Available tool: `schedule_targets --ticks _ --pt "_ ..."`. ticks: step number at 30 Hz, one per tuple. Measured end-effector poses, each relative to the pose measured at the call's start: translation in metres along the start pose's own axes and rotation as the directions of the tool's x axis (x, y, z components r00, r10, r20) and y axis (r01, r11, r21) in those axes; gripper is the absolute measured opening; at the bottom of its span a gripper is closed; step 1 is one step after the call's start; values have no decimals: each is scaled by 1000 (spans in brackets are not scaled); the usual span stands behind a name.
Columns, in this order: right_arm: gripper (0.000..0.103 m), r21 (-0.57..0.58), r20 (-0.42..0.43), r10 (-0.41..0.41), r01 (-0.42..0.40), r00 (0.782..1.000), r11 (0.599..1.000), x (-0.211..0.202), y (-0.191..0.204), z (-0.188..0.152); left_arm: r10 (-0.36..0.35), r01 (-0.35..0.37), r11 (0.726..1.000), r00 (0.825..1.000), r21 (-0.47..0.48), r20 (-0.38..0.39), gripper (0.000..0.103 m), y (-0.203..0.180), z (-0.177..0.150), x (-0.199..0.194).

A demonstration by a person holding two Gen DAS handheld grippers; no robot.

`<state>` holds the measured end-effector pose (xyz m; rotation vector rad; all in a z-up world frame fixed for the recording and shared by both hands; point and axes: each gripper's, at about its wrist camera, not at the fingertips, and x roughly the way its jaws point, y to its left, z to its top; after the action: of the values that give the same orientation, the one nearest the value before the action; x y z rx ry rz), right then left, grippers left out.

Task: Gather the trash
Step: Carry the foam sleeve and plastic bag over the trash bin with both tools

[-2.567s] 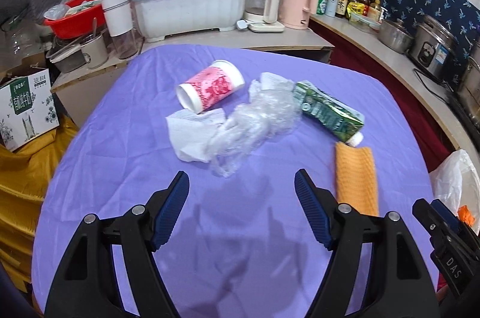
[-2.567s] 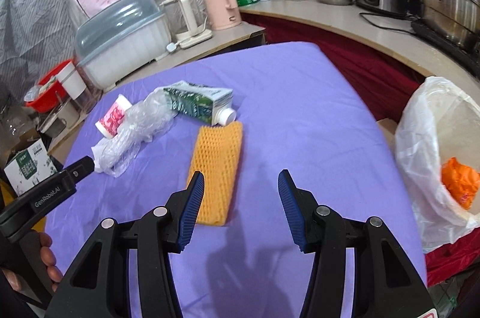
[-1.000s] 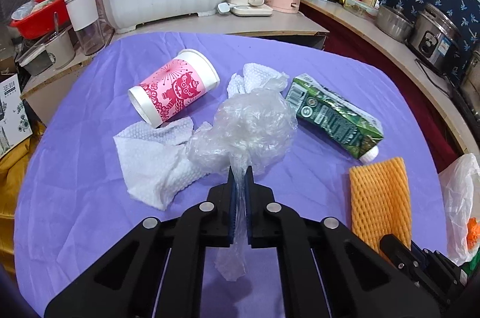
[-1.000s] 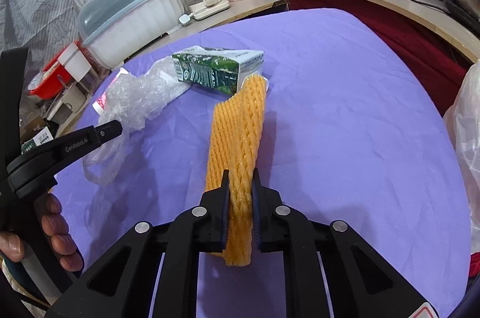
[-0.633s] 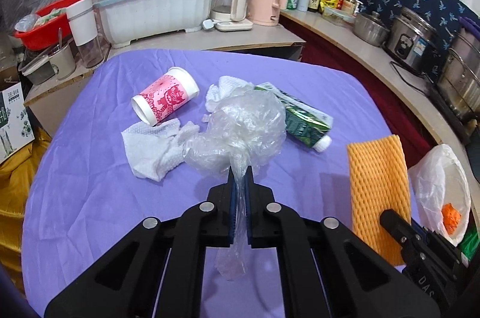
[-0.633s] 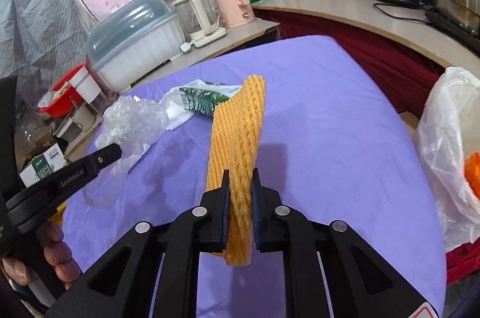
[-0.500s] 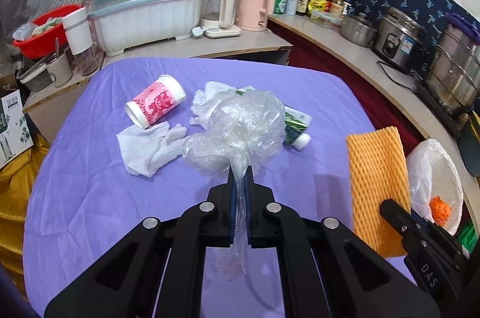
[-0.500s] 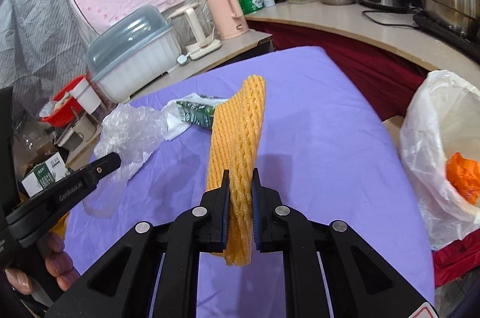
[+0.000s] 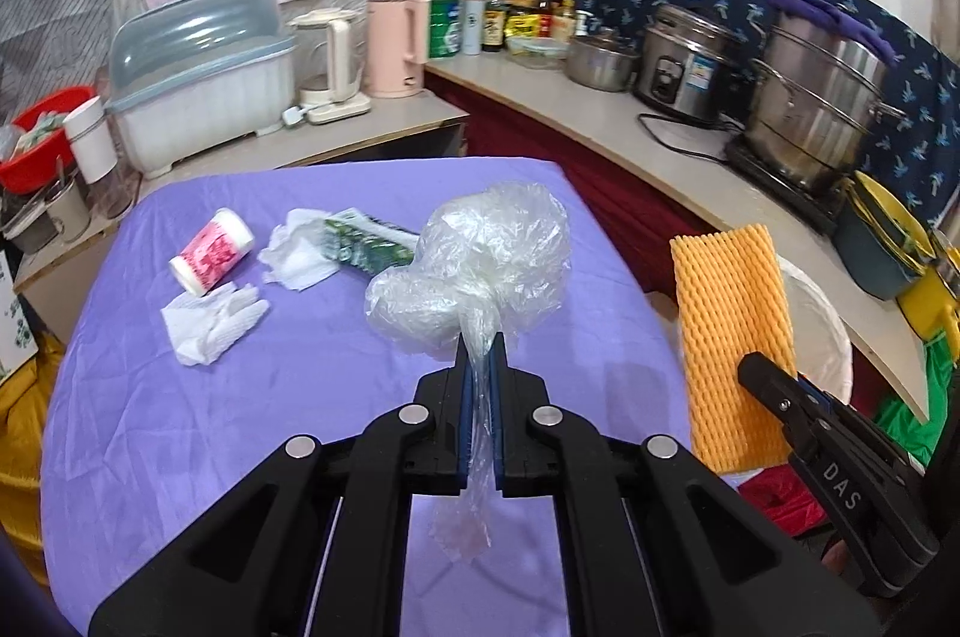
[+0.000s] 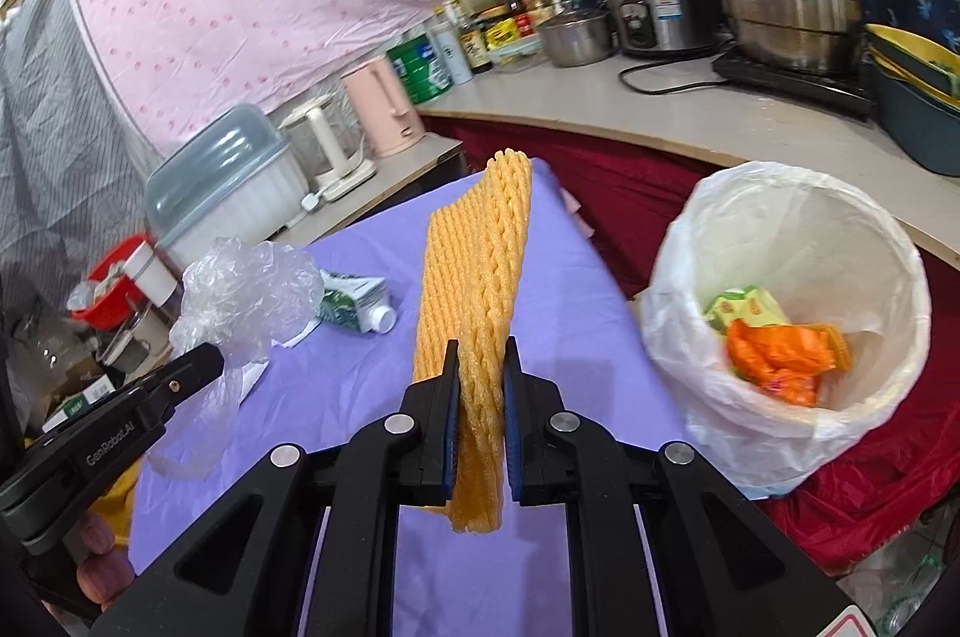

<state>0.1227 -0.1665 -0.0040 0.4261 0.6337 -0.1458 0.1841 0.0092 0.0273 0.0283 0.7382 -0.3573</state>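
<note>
My left gripper [image 9: 478,358] is shut on a crumpled clear plastic bag [image 9: 480,265] and holds it up above the purple table [image 9: 240,433]. My right gripper [image 10: 482,358] is shut on an orange foam net sleeve [image 10: 480,265], held upright near the table's right edge; the sleeve also shows in the left wrist view [image 9: 729,337]. A bin lined with a white bag [image 10: 792,313] stands just right of the table and holds orange and green trash. On the table lie a pink paper cup [image 9: 211,251], white tissues [image 9: 210,322] and a green carton [image 9: 369,250].
A counter behind the table carries a dish box [image 9: 198,78], kettles [image 9: 393,45], bottles and steel pots [image 9: 822,96]. A red cloth [image 10: 600,181] hangs between table and counter. A red basin [image 9: 36,138] stands at the far left.
Both grippers closed, the left on the plastic bag, the right on the foam sleeve, and lifted them off the table. Both have since moved right, toward the lined bin.
</note>
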Motion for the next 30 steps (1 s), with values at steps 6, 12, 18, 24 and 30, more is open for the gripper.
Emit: schedule_targets --ticks 6,12,18,24,30 --pt "11 53 40 -42 40 998 998 -22 -37 4 -53 52 996 999 74 13 4 -46 0 -8" --pt "11 117 63 -91 83 994 990 -40 -77 3 -102 100 984 995 149 4 4 -94 -4 -7" --pt "11 183 75 -149 134 986 974 -53 -124 1 -149 150 965 989 216 -20 4 -139 -10 0" --pt "11 245 80 -198 174 977 954 -58 -165 1 -195 201 944 980 264 -47 4 -178 -13 12" --pt "11 281 78 -225 195 971 940 -57 -192 3 -218 233 927 972 293 -83 5 -211 -16 28"
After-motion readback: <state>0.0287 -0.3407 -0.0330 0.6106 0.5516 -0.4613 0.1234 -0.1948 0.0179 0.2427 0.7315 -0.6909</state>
